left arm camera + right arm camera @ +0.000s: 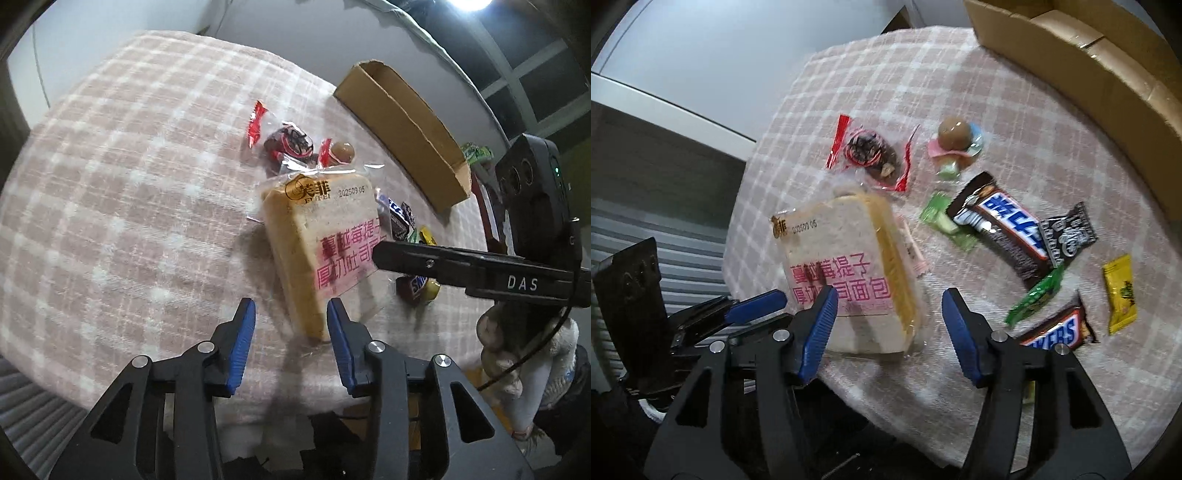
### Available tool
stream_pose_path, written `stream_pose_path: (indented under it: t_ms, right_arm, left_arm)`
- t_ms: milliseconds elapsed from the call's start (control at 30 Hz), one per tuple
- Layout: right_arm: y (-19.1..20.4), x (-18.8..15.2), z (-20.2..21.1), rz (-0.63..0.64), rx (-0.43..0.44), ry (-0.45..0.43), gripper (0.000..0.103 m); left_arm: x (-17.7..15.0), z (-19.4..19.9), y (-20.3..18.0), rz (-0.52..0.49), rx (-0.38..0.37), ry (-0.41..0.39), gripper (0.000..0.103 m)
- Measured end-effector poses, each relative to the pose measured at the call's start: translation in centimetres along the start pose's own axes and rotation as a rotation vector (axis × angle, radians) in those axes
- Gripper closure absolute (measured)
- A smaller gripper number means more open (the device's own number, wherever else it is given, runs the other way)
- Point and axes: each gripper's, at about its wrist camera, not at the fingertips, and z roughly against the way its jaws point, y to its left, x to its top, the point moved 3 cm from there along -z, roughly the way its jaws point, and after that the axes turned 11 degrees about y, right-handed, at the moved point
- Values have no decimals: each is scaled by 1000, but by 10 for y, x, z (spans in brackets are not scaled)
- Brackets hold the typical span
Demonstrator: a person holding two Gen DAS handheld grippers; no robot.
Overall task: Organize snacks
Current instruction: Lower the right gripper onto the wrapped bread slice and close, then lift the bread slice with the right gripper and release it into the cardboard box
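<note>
On the checked cloth [110,192], the wrapped toast [325,236] lies just ahead of both grippers' released jaws.

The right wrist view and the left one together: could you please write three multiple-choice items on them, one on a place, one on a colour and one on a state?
1. Where is the cardboard box?
A. at the far edge of the checked cloth, beyond the snacks
B. on top of the bread
C. on the floor

2. What colour is the print on the bagged bread?
A. green
B. pink
C. black

3. How do both grippers stand?
A. both shut on snacks
B. one holds the box
C. both open, holding nothing

Key: 1 A, the box lies behind the scattered sweets; 2 B, the large characters are pink; 3 C, the left gripper and right gripper show gaps between their blue pads.
</note>
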Motion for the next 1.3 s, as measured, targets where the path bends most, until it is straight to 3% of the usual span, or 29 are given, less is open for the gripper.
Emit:
stream_pose_path:
  t_ms: [233, 633, 867, 1300]
  right_arm:
    - [2, 5, -16, -6, 38, 33, 42]
    - [9, -3, -8, -6, 49, 8, 44]
    - [9, -6, 29, -6, 49, -58, 45]
    - [-25, 15, 122, -51, -27, -225, 45]
  left_arm:
    - [12, -19, -10, -25, -56, 26, 62]
    - [12, -10, -41, -142, -7, -10, 63]
    - [25, 4, -69, -218, 11, -63, 63]
    - [89, 16, -134, -365, -52, -137, 63]
